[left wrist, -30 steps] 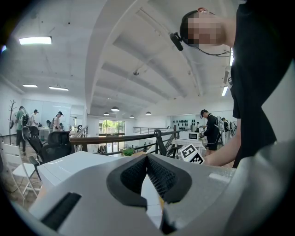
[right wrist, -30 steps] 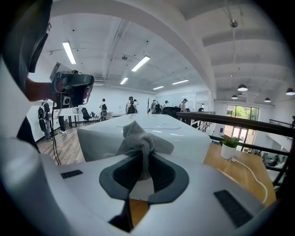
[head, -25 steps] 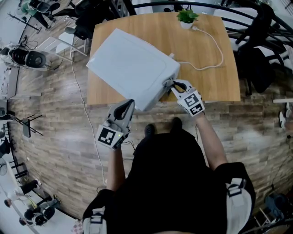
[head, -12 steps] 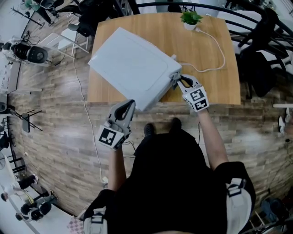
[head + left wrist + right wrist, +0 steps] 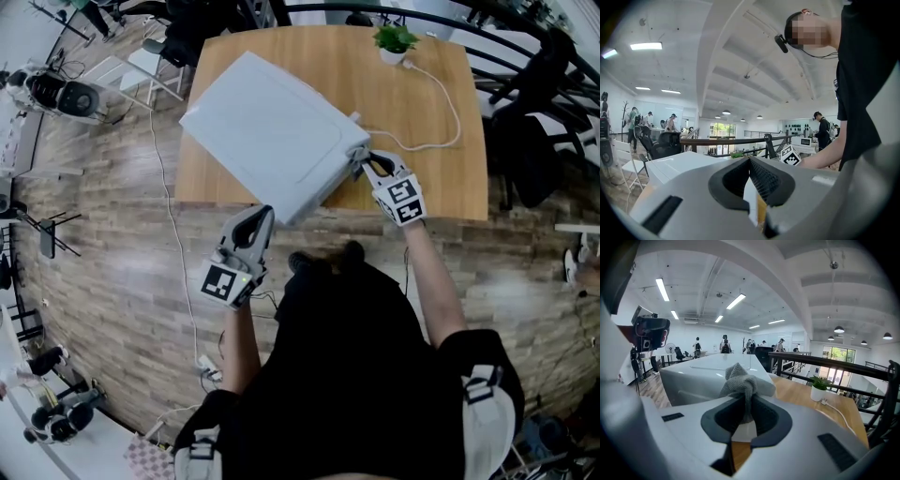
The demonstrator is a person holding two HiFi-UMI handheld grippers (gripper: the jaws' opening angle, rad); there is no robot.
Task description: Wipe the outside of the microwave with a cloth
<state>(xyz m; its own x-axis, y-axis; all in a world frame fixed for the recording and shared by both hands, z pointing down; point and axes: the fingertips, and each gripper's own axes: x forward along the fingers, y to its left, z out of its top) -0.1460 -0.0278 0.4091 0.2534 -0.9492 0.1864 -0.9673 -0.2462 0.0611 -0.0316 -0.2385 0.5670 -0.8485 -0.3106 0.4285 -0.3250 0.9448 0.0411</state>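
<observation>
The white box-shaped microwave (image 5: 267, 131) stands at an angle on the light wooden tabletop (image 5: 427, 183), with one corner reaching past the near edge. The right gripper (image 5: 367, 165) is at the microwave's right-hand corner. Its fingers are clenched on the grey knitted cloth (image 5: 740, 380), which bunches above the fingertips and lies against, or just beside, the casing edge; actual contact cannot be confirmed. The left gripper (image 5: 261, 217) hovers at the near corner, off the tabletop edge. Its fingers are closed together with nothing between them, and it takes no part in wiping. Status: wiping is judged to be under way at the right corner and adjoining side. No view shows marks, moisture or streaks, so which surfaces are finished cannot be determined. The broad top panel, the front and the far sides are to be treated as outstanding. A small green potted plant (image 5: 394, 41) and a white cable (image 5: 448, 103) lie on the far part of the tabletop, well clear of the work.
</observation>
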